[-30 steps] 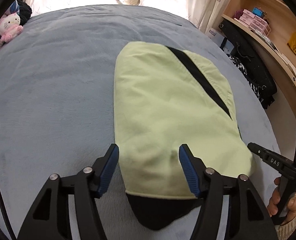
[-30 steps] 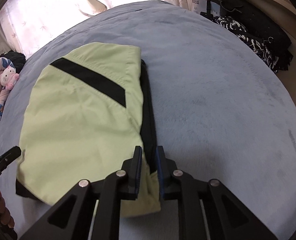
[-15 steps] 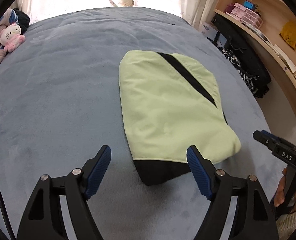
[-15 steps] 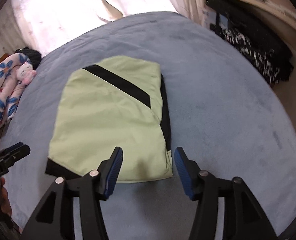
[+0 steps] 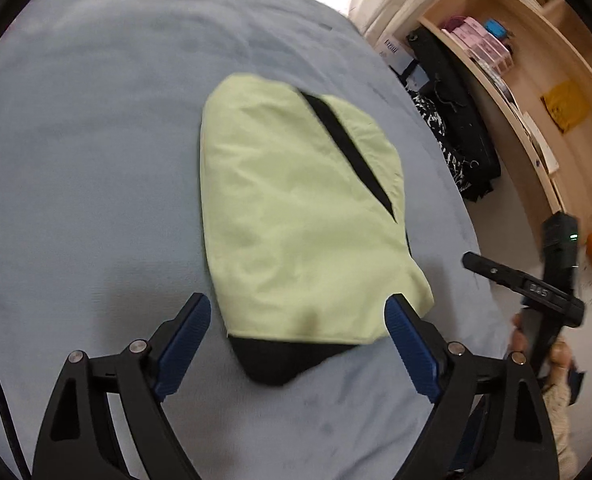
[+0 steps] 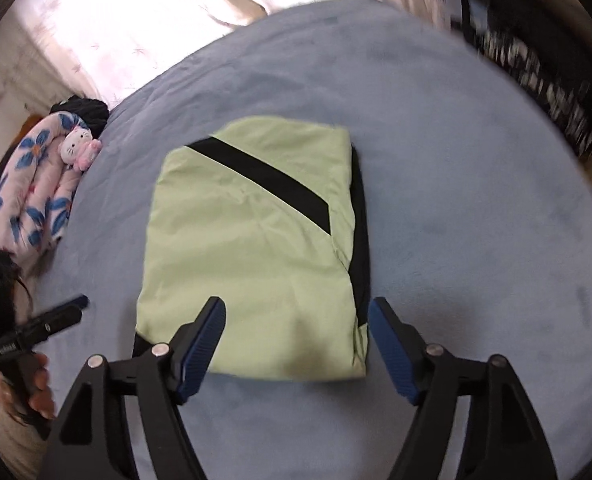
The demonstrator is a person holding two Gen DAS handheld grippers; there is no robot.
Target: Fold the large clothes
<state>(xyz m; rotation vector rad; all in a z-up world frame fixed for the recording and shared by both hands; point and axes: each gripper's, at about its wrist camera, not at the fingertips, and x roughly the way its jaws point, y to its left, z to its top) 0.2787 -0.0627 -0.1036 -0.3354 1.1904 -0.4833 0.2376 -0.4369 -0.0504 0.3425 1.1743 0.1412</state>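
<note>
A light green garment (image 5: 296, 216) with a black diagonal stripe and black edges lies folded into a compact rectangle on the blue-grey bed (image 5: 88, 152); it also shows in the right wrist view (image 6: 252, 252). My left gripper (image 5: 298, 340) is open and empty, just above the garment's near end. My right gripper (image 6: 298, 344) is open and empty, over the garment's near edge. The right gripper shows at the right of the left wrist view (image 5: 524, 288), and the left gripper at the left of the right wrist view (image 6: 36, 328).
A Hello Kitty plush (image 6: 78, 148) and a floral blanket (image 6: 28, 196) lie at the bed's left side. Wooden shelves (image 5: 536, 80) and dark bags (image 5: 452, 92) stand to the right of the bed. Curtains (image 6: 144, 20) hang behind.
The right gripper has let go of the garment's edge and opened. Both grippers pulled back from the folded garment; the left gripper has now moved close to it again.
</note>
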